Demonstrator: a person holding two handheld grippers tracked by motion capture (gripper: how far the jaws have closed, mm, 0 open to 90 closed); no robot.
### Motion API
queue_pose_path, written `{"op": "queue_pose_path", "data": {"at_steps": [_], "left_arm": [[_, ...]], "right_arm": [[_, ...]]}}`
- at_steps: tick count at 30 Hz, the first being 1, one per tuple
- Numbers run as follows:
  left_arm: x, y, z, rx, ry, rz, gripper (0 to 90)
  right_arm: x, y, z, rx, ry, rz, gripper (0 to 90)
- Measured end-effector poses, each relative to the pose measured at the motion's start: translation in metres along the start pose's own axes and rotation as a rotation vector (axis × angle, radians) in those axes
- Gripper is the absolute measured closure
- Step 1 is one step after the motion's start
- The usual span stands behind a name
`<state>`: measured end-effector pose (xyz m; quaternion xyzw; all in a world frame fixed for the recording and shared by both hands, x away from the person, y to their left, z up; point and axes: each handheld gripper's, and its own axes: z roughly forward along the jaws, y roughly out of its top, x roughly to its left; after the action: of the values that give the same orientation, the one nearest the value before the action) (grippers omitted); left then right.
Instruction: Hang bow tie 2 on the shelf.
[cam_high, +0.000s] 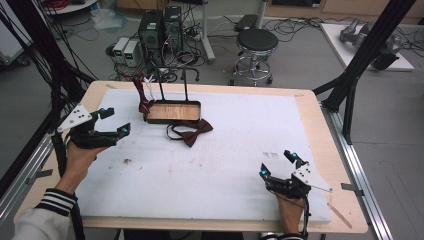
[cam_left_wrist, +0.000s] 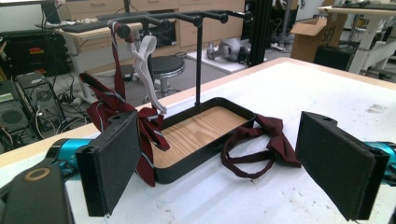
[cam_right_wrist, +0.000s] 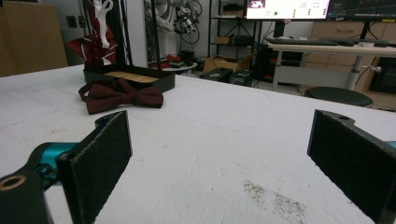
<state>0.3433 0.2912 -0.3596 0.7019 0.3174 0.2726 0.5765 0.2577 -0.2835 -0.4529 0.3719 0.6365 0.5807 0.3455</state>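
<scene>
Far-left on the white mat (cam_high: 225, 165) I've got the rack (cam_high: 173, 111): a black tray w/ wood floor and two upright posts carrying a top bar of pegs. Striped tie (cam_high: 143, 98), dark red w/ pale stripes, hangs off the left end of the rack and drapes down onto the tray's left edge; in the left gripper view (cam_left_wrist: 116, 105) a white strap (cam_left_wrist: 148, 70) hangs from a peg next to it. Bow tie (cam_high: 192, 132), dark red, lies flat on the mat just near-right of the tray, its neck loop curling at the tray's front wall; can't tell if it's touching.

Left gripper (cam_high: 114, 121) is held above the mat's left edge, near-left of the rack, jaws wide w/ nothing between; its own view looks at the rack and both ties. Right gripper (cam_high: 276, 163) sits near-right on the mat, well apart from the rack, jaws wide too, nothing held. Small dark smudge (cam_right_wrist: 273, 196) on the mat just ahead of it. Stool (cam_high: 256, 42) and PC towers (cam_high: 160, 30) on the floor beyond the table.
</scene>
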Motion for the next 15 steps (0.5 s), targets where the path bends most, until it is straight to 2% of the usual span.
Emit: {"op": "queue_pose_path", "data": {"at_steps": [15], "left_arm": [[-0.0019, 0.006, 0.003, 0.016, -0.002, 0.008, 15.2]], "right_arm": [[-0.0004, 0.0001, 0.0002, 0.001, 0.001, 0.003, 5.6]]}}
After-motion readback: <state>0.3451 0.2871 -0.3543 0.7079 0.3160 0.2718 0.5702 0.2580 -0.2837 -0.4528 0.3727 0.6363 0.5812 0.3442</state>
